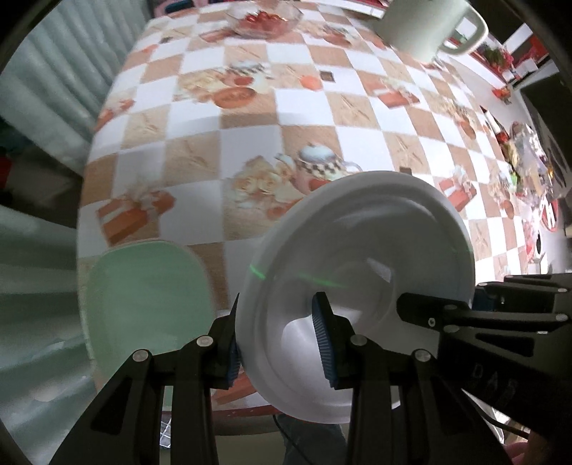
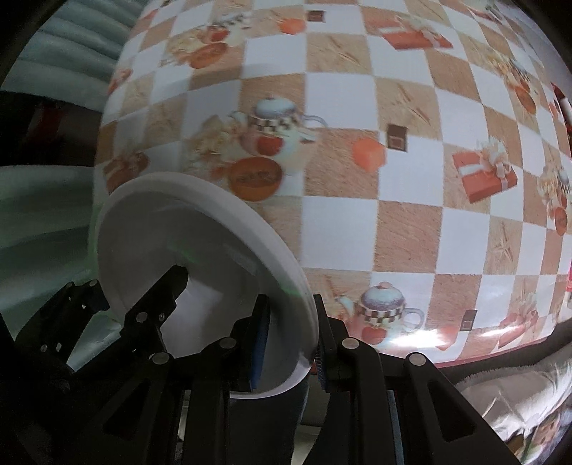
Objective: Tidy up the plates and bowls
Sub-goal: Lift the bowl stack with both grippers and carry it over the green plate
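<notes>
white plate (image 1: pixel 357 250) clamped, glass bowl (image 1: pixel 264 18), tomatoes (image 1: pixel 262 19)

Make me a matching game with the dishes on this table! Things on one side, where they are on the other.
Things:
1. white plate
2. green plate
3. glass bowl
4. white mug

Places:
A. far end of the table, red food inside
B. lying at the near left table edge
C. pinched by both hand-held grippers
D. far right, handle pointing right

Pairs: 1-C, 2-B, 3-A, 4-D

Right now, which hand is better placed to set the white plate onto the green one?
Left, likely. Both grippers clamp the white plate, but the green plate lies beside the left gripper; the right wrist view doesn't show it.
</notes>
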